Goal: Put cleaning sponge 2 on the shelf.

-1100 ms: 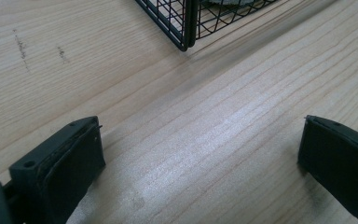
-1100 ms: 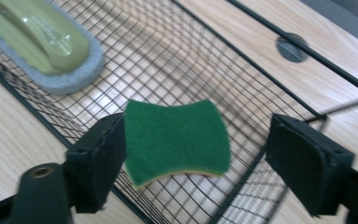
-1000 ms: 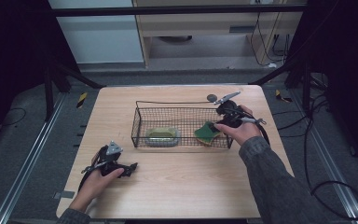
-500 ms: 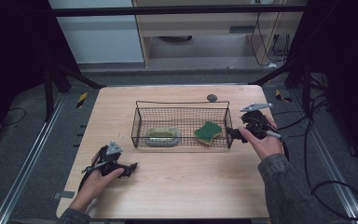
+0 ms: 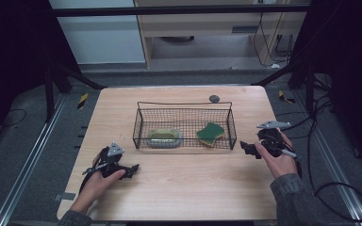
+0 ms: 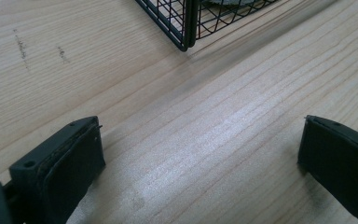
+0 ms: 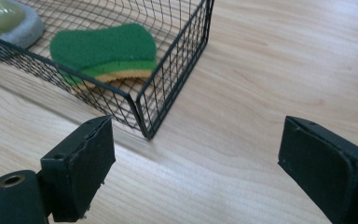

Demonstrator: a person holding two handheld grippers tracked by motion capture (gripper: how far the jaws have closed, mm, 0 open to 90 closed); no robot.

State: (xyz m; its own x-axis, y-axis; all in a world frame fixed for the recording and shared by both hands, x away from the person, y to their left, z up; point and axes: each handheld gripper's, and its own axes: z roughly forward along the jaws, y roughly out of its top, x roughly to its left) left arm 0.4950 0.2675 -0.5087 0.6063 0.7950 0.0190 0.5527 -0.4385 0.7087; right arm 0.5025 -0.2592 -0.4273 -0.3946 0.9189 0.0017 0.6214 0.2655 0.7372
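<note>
A black wire basket (image 5: 184,106) stands in the middle of the wooden table (image 5: 179,188). Inside it lie a green sponge with a yellow underside (image 5: 210,133) (image 7: 103,50) at the right and a grey-rimmed green pad (image 5: 163,137) (image 7: 9,21) at the left. My right gripper (image 5: 246,147) (image 7: 193,172) rests low over the table just right of the basket's near right corner (image 7: 145,130), open and empty. My left gripper (image 5: 131,169) (image 6: 200,158) rests on the table at the front left, open and empty, with the basket's corner (image 6: 186,44) ahead of it.
A small dark round object (image 5: 214,98) lies on the table behind the basket. Metal rails (image 5: 23,165) run along both sides of the table, and cables (image 5: 330,188) trail on the floor at the right.
My right gripper was over the basket's right end holding the green sponge. It let the sponge go into the basket and drew back right and toward the front. The left gripper stayed put.
</note>
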